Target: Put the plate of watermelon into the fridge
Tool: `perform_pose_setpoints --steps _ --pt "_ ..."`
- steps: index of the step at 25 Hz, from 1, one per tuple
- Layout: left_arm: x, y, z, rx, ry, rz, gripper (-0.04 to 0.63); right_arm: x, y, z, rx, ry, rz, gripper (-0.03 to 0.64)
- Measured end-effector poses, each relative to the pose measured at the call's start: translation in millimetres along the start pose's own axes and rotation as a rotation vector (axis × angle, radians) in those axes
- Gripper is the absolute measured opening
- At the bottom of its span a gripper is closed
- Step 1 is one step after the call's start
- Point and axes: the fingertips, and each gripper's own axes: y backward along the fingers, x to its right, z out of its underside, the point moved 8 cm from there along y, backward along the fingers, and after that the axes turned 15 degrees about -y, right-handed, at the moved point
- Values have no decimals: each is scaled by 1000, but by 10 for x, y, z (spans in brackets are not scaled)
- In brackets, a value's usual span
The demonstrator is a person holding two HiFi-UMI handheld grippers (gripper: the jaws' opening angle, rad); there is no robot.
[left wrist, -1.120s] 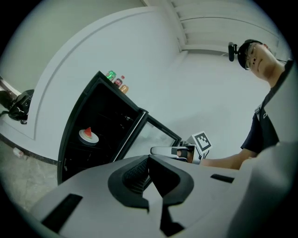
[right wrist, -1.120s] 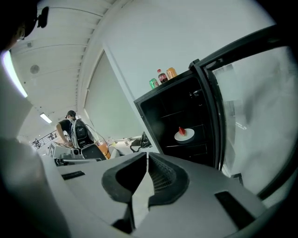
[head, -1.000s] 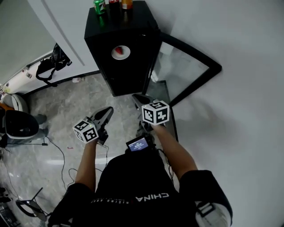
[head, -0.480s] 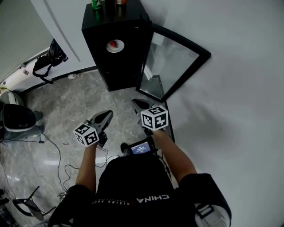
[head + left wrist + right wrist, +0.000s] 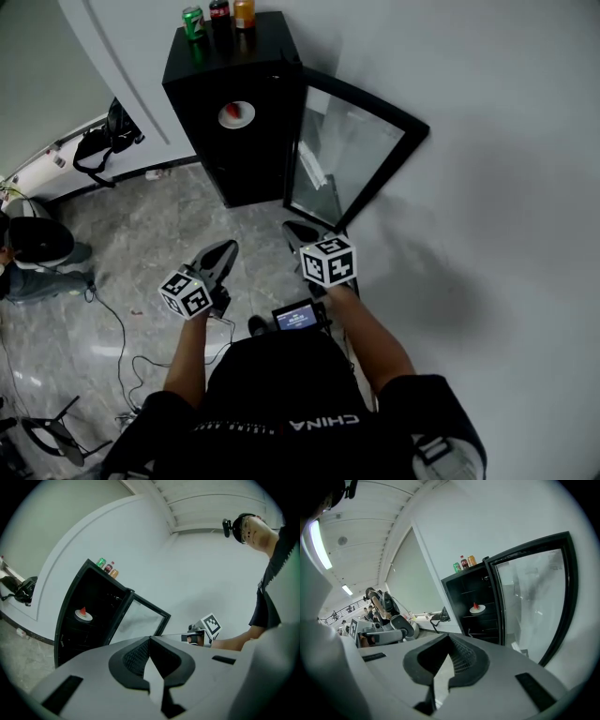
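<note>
The fridge [image 5: 239, 159] was seen at the upper middle of the head view, with its glass door [image 5: 349, 155] stood open to the right. The plate [image 5: 236, 118] was found inside the fridge, in its upper part. A red watermelon [image 5: 234, 112] wedge was set on it, well apart from both tongs. Three cans [image 5: 218, 14] were stood on the fridge top. The left tongs [image 5: 223, 251] were held at the centre left of the frame over the grey floor [image 5: 141, 225] and pointed toward the fridge. In their own view the jaws were pressed together at the tips, with nothing between them. The right tongs [image 5: 298, 230] were held just below the door's lower edge, their jaws likewise closed together and empty. A black bag [image 5: 108, 131] was laid against the wall [image 5: 37, 84] at the left.
</note>
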Motion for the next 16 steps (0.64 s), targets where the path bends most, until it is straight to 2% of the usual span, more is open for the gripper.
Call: perform_pose_setpoints --steps 9,16 --pt "92 -131 -71 -22 -33 3 12 0 85 -92 -10 -37 -39 15" --pt "95 -113 -10 -34 -35 -38 12 55 110 -101 -10 -58 -39 15"
